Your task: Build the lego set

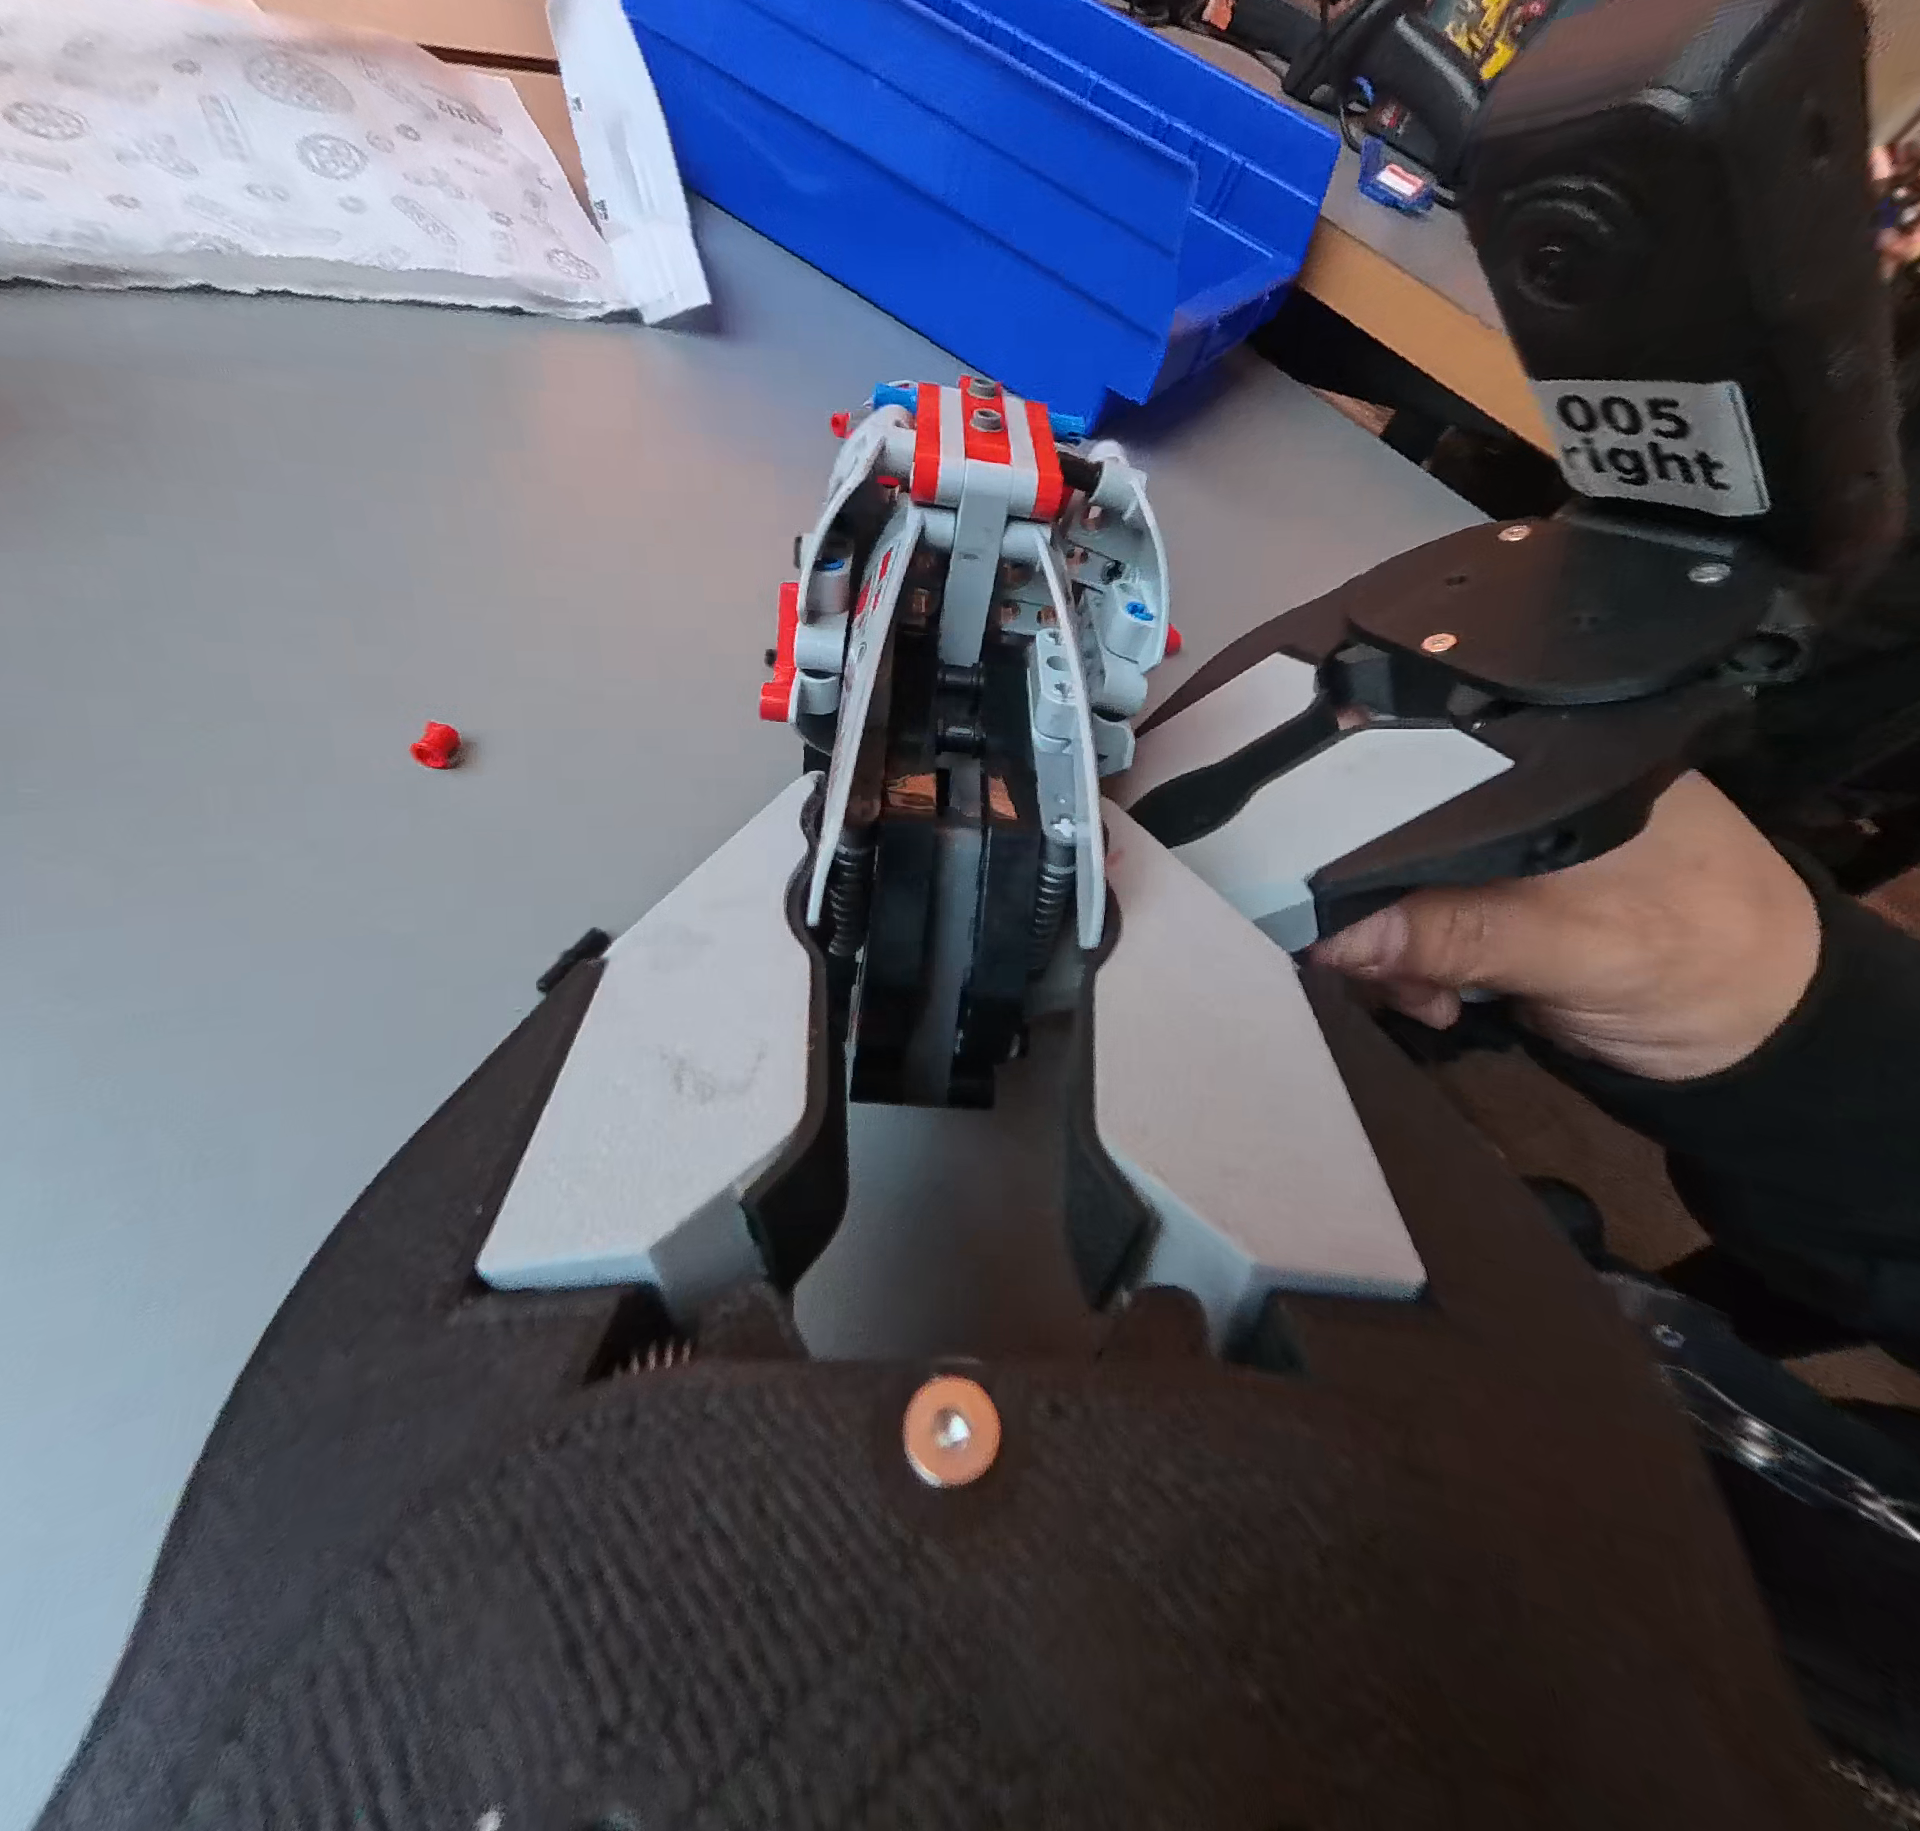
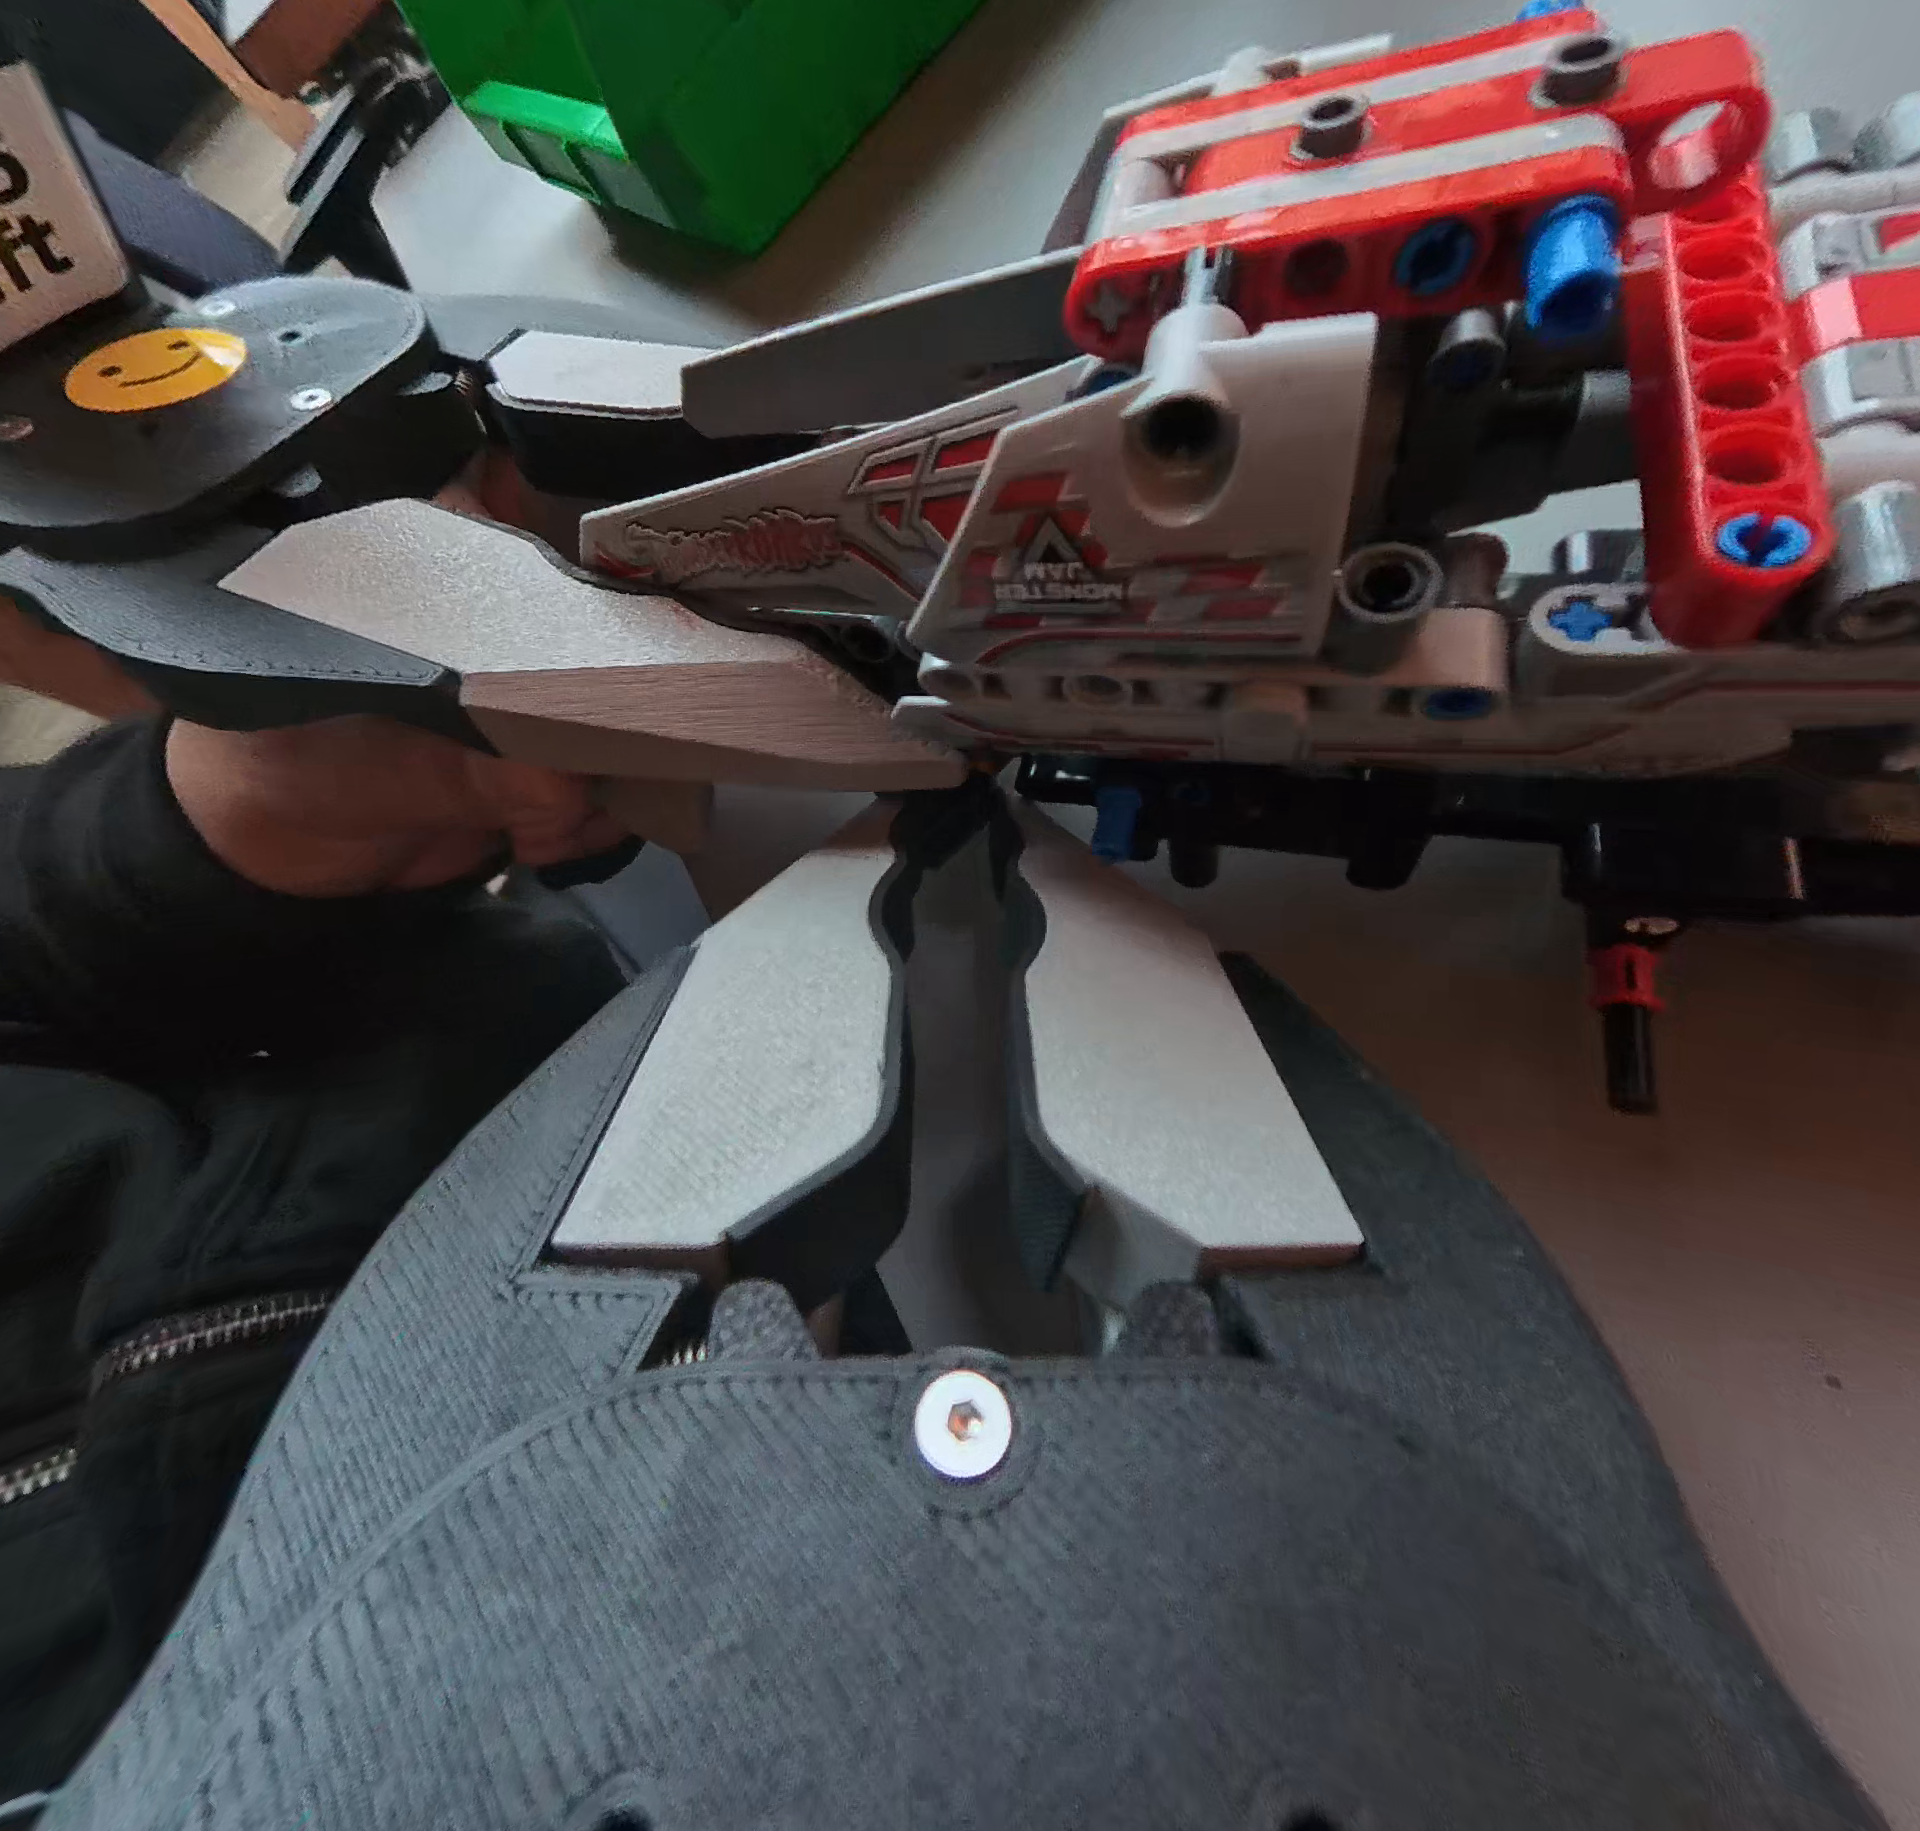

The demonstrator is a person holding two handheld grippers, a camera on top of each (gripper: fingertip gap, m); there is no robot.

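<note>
A grey, red and black lego vehicle model point(image 1: 977, 534) is held lengthwise between my left gripper's point(image 1: 956, 846) fingers, which are shut on its near end. In the right wrist view the model point(image 2: 1351, 451) lies on its side, with the left gripper point(image 2: 997, 534) clamped on it from the left. My right gripper point(image 2: 951, 825) sits just under the model's lower edge, shut on a small black part point(image 2: 951, 846). I cannot tell whether that part is loose or fixed to the model. In the left wrist view the right gripper point(image 1: 1138, 805) touches the model's right side.
A small red lego piece point(image 1: 436, 744) lies loose on the grey table point(image 1: 312, 534) to the left. A blue bin point(image 1: 935, 171) stands behind the model, and a printed paper bag point(image 1: 260, 150) lies at the back left. A green bin point(image 2: 675, 67) stands at the far edge. My hands' fingertips stand some 4 cm from each other. From the left gripper's tips to the small red lego piece point(image 1: 436, 744) is close to 9 cm.
</note>
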